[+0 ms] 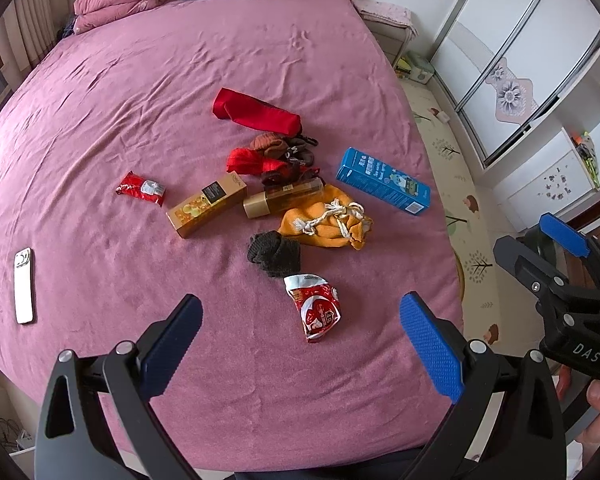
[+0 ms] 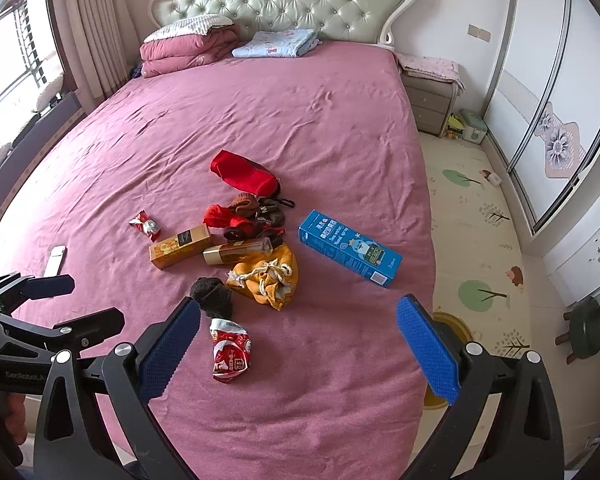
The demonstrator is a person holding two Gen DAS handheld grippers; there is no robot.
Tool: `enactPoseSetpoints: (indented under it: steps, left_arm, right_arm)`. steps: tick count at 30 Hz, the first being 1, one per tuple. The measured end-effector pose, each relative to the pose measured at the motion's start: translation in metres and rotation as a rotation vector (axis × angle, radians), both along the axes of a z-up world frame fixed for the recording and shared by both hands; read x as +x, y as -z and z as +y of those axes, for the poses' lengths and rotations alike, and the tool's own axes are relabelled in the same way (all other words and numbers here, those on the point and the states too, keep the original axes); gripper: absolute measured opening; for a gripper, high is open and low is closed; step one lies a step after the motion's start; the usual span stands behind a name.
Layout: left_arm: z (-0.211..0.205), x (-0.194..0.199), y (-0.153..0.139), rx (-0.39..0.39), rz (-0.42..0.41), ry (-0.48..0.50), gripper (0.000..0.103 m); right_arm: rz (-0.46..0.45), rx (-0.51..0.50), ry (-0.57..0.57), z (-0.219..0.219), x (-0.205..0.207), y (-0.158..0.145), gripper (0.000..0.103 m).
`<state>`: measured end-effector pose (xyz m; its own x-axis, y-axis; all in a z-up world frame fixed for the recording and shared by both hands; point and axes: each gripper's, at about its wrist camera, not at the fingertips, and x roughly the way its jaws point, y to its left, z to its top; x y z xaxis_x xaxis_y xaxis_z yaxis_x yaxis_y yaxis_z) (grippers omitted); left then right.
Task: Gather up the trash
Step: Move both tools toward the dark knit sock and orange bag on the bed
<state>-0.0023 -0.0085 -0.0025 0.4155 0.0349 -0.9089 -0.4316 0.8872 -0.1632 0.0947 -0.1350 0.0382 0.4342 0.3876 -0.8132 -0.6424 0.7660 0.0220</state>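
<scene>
Trash wrapper (image 1: 316, 308), crumpled red and silver, lies lower centre of the frame on the bed (image 1: 140, 100), just beside a dark sock (image 1: 275, 254). Your left gripper (image 1: 300, 340) and right gripper (image 2: 298, 344) hover, jaws wide, empty; you risk snagging the sock.

The bed (image 2: 300, 112) wears a mauve-pink sheet. On it lie a red-and-white crumpled snack wrapper (image 2: 230, 350), a blue carton (image 2: 348, 248) with a cartoon print, a gold box (image 2: 180, 246), an amber bottle (image 2: 240, 251), a mustard-yellow pouch (image 2: 274, 284) — cream cord — and a red cloth (image 2: 244, 176). Each hand-held gripper (image 1: 300, 344) has blue textured pads.
</scene>
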Motion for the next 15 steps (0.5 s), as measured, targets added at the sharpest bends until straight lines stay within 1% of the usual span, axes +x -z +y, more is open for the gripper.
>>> enactPoseSetpoints:
  steps: [12, 15]
  left_arm:
    - [-0.001, 0.005, 0.011, -0.019, 0.013, -0.002, 0.099]
    - [0.001, 0.009, 0.014, -0.029, 0.024, -0.006, 0.099]
  right_arm:
    - [0.011, -0.007, -0.001, 0.003, 0.001, 0.004, 0.094]
    - [0.023, -0.011, -0.003, 0.006, 0.000, 0.010, 0.094]
